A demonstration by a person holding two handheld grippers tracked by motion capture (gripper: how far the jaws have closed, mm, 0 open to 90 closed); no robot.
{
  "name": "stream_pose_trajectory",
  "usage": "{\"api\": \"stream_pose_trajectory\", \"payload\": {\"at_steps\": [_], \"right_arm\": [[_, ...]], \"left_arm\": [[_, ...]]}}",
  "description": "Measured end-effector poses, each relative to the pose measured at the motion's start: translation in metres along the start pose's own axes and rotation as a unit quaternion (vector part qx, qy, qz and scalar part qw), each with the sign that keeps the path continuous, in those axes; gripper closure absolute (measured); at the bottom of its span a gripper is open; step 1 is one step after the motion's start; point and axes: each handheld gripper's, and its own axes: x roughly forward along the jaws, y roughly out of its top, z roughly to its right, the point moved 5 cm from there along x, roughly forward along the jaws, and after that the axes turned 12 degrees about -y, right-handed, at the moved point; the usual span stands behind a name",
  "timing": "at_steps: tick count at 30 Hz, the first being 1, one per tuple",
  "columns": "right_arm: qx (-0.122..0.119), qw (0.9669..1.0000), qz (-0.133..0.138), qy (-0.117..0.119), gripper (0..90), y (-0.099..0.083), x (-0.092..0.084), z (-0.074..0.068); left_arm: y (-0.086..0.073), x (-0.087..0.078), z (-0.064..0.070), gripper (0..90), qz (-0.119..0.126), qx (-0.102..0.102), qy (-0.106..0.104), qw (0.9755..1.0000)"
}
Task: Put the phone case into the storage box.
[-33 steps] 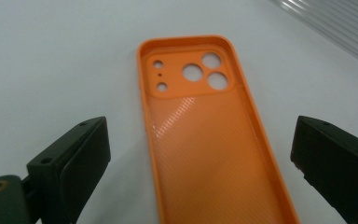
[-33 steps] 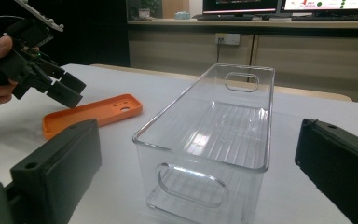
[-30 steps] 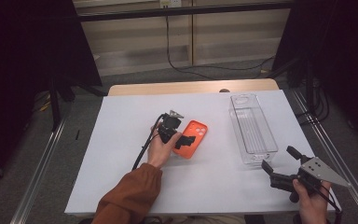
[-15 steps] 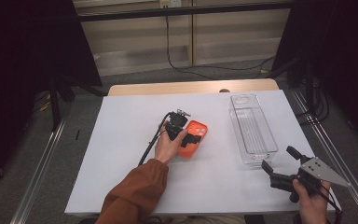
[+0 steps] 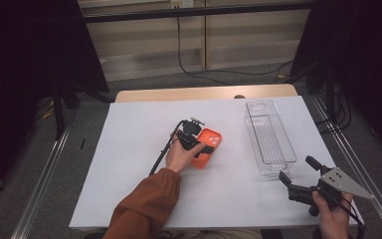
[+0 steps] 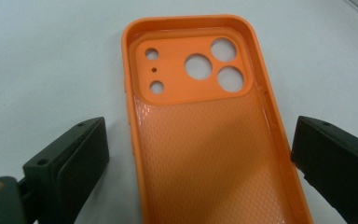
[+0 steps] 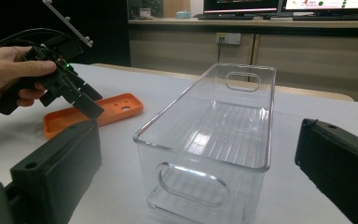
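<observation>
Left gripper jaws spread wide, straddling the orange silicone phone case lying inside-up at frame centre on the white table: lined up to pinch its long sides. Right gripper also wide open, parked lower right beside the clear plastic bin, likely the drop spot.

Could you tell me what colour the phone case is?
Orange; the phone case shows best in the left gripper view.
</observation>
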Motion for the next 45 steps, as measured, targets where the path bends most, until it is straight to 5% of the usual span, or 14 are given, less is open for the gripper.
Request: {"api": "stream_pose_trajectory", "payload": {"at_steps": [9,13,15,20,35,45], "right_arm": [[-0.001,1.0,0.0,0.001,0.0,0.0,0.0,0.0],[0.0,1.0,0.0,0.001,0.0,0.0,0.0,0.0],[0.0,1.0,0.0,0.001,0.0,0.0,0.0,0.0],[0.0,1.0,0.0,0.001,0.0,0.0,0.0,0.0],[-0.001,1.0,0.0,0.002,0.0,0.0,0.0,-0.001],[-0.002,1.0,0.0,0.003,0.0,0.0,0.0,-0.001]], "left_arm": [[0.0,0.004,0.004,2.8,-0.009,0.013,0.007,0.9998],[0.0,0.007,0.006,2.7,-0.02,0.023,0.023,0.9993],[-0.001,0.008,0.007,2.2,-0.034,0.044,0.03,0.998],[-0.002,0.012,0.01,0.0,-0.04,0.05,0.048,0.9968],[-0.002,0.012,0.011,1.4,-0.04,0.04,0.057,0.9967],[-0.001,0.008,0.014,12.8,-0.046,0.03,0.059,0.9967]]}}
